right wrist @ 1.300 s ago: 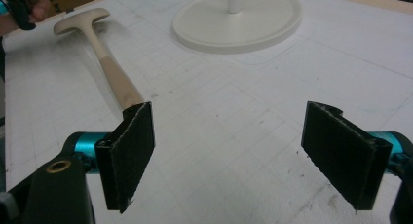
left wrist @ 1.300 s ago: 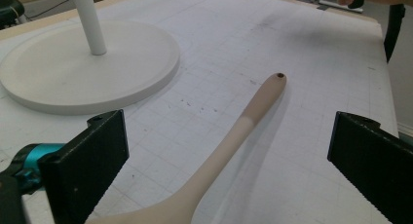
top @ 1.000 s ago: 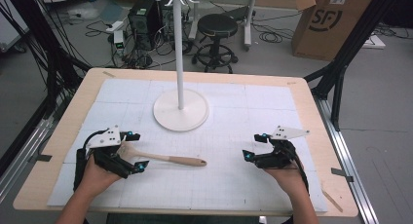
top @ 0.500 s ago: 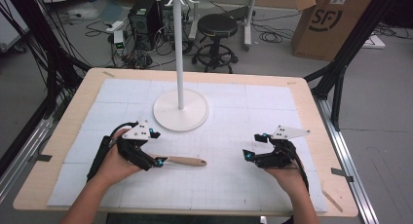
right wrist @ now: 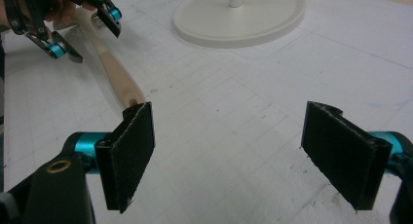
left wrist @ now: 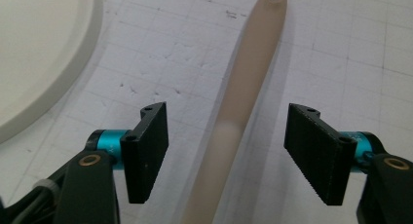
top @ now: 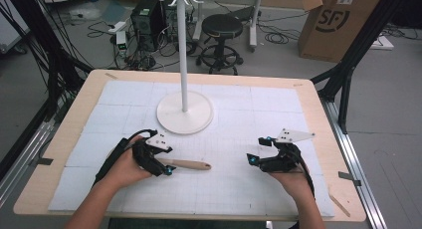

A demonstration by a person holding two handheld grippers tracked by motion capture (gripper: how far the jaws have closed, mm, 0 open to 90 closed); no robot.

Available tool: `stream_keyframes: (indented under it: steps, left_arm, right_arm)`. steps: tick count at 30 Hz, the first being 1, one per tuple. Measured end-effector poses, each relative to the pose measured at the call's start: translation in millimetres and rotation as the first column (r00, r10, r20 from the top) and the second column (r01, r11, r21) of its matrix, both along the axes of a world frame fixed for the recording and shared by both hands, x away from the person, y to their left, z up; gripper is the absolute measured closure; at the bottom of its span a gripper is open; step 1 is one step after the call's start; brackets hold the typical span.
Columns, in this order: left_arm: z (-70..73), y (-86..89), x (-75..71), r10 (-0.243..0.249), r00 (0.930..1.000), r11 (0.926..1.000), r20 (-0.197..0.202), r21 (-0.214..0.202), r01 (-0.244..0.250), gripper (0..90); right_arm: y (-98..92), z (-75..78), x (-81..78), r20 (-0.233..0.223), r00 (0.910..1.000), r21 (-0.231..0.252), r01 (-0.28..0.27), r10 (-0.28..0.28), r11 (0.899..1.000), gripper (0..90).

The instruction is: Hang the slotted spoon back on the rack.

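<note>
A light wooden utensil [top: 191, 165] lies on the white mat, its long handle pointing right; the hand covers its other end. My left gripper [top: 165, 163] straddles the handle [left wrist: 243, 97]. Its jaws have just been closing, with the handle between them. In the left gripper view a gap shows on each side, so the pads [left wrist: 146, 151] do not touch the wood. My right gripper [top: 259, 150] rests low at the mat's right side, open, with bare mat between its jaws [right wrist: 229, 151]. It looks toward the handle's tip [right wrist: 129, 95] and the left gripper [right wrist: 83, 31].
A white stand with a round base [top: 185, 112] and a tall pole rises at the middle back of the mat, close beyond the left gripper. The wooden table edge [top: 328, 139] frames the mat. A thin wooden stick [top: 341, 205] lies at the front right corner.
The left hand has slid right along the utensil, from its left end onto the handle, and its jaws have narrowed around it. The right gripper has stayed put.
</note>
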State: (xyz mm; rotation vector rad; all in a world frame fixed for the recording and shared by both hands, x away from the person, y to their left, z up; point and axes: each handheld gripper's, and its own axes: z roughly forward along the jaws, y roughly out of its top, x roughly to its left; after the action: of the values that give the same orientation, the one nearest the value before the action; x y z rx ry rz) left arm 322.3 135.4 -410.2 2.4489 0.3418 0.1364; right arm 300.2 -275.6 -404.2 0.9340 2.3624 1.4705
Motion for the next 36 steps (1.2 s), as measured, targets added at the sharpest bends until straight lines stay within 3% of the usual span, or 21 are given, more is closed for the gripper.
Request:
stream_keyframes:
  steps: [5,14,26,30,36]
  left_arm:
    - [-3.2,-8.0,1.9,-0.012,0.9997,0.9979,-0.02,0.064,0.014,40.0]
    - [-5.4,-6.3,7.5,0.014,0.9987,0.996,-0.05,0.089,-0.009,52.4]
    - [-7.4,-10.8,8.4,-0.001,0.9981,0.9906,-0.062,0.136,0.01,63.4]
    - [-5.4,-14.5,7.4,-0.015,0.9983,0.9855,-0.056,0.168,0.024,66.1]
    - [-3.9,-14.2,5.3,-0.048,0.9983,0.9828,-0.032,0.177,0.053,68.9]
  right_arm:
    - [0.2,-0.1,0.0,0.003,1.0,-0.002,0.002,-0.002,1.0,19.1]
    - [-0.4,0.0,-0.1,0.004,1.0,-0.005,0.004,-0.004,1.0,19.1]
    - [0.1,-0.1,-0.1,0.008,0.9999,-0.007,0.007,-0.007,1.0,19.1]
    - [0.8,-0.3,-0.1,0.004,1.0,-0.012,0.005,-0.005,1.0,19.1]
    - [0.4,-1.0,0.0,0.002,1.0,-0.012,0.006,-0.006,1.0,19.1]
